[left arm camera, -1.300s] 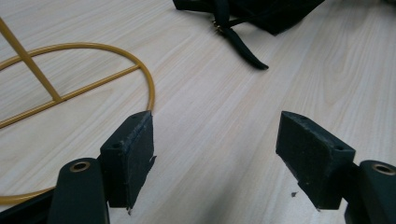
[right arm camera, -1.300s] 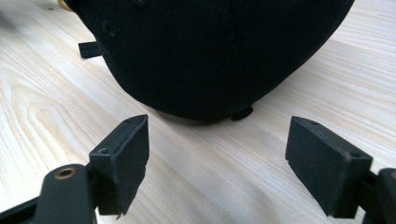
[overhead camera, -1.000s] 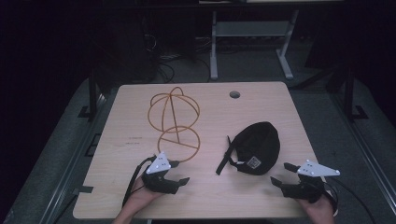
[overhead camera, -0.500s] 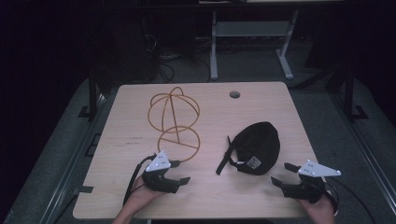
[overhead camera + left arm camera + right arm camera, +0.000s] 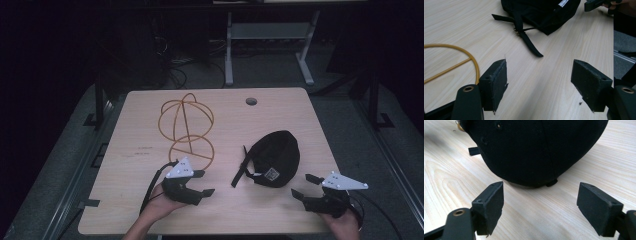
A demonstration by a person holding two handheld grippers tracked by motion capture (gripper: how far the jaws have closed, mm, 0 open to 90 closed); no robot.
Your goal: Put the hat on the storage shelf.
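Pale wood grain runs across the table (image 5: 130,125), and on it sits a black cap (image 5: 275,157), right of the middle and toward the near edge, crown up, with its strap (image 5: 240,175) trailing off to the left. The left gripper (image 5: 200,184) hovers by the near edge, left of the cap, jaws spread wide with nothing between them. In the left gripper view those two black pads frame bare wood, and the cap (image 5: 541,12) lies beyond them, its strap (image 5: 529,43) stretched toward the gripper but well short of the pads. A curve of yellow wire (image 5: 456,57) sweeps in at the left of that view, just beside the left pad.

That wire belongs to the yellow wire frame (image 5: 186,117), a dome shape standing left of centre toward the far edge, with a ring (image 5: 191,148) lying flat in front of it, just beyond the left gripper.

Over at the near right corner, the right gripper (image 5: 304,186) is also released, jaws apart and empty. In the right gripper view the cap (image 5: 536,147) looms close, its rounded side just beyond the pads, not touching either one. The right gripper's tip (image 5: 596,3) peeks into the left gripper view, top right, beyond the cap.
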